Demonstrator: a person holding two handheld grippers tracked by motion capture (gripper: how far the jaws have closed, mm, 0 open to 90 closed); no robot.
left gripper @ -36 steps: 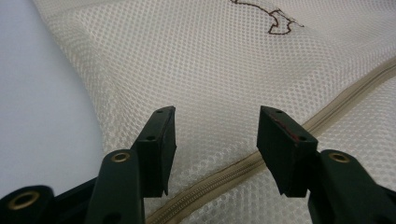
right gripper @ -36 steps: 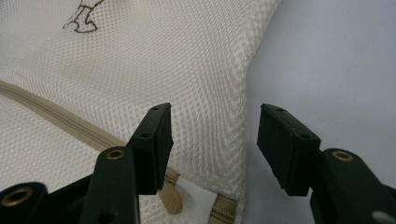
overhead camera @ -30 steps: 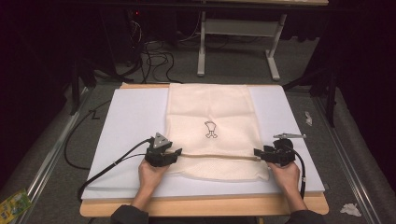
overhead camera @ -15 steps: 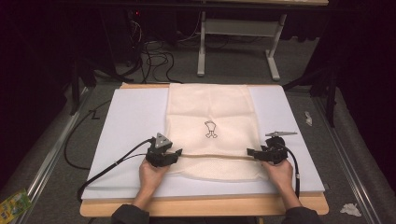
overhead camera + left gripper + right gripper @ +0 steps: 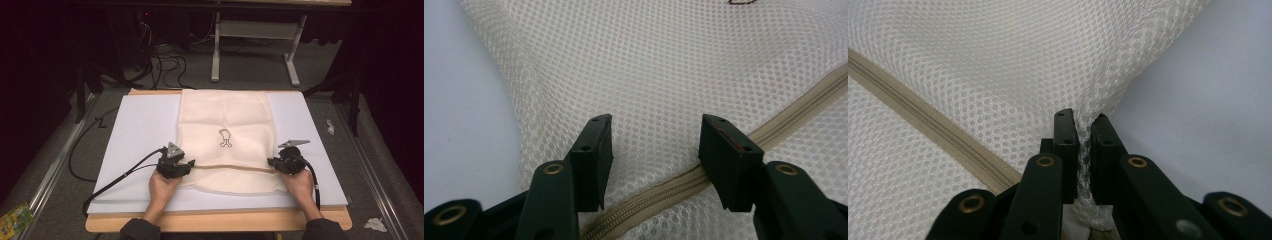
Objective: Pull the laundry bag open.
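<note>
**Match the right pinch with the left before you lift**

Your right gripper (image 5: 1083, 131) has just been closing, and its black jaws now stand nearly together with a pleat of the cream mesh laundry bag (image 5: 998, 65) bunched between the pads, low in the middle of the right gripper view. That hold looks sound; keep it firm and don't pull yet.

Your left gripper (image 5: 655, 145) has its jaws standing apart over the mesh, at the bottom of the left gripper view, gripping nothing. The tan zipper (image 5: 774, 125) runs under the right-hand jaw and off toward the upper right. Settle the jaws down just beside the zipper and gather a fold like the one on the other side; catching the zipper tape itself would probably give a stiffer, less even hold.

In the high view the bag (image 5: 225, 115) lies flat in the centre of the white foam board (image 5: 135, 130), with the grippers (image 5: 174, 166) (image 5: 284, 163) at its two side edges. Lift both hands evenly, or the mesh may skew.
</note>
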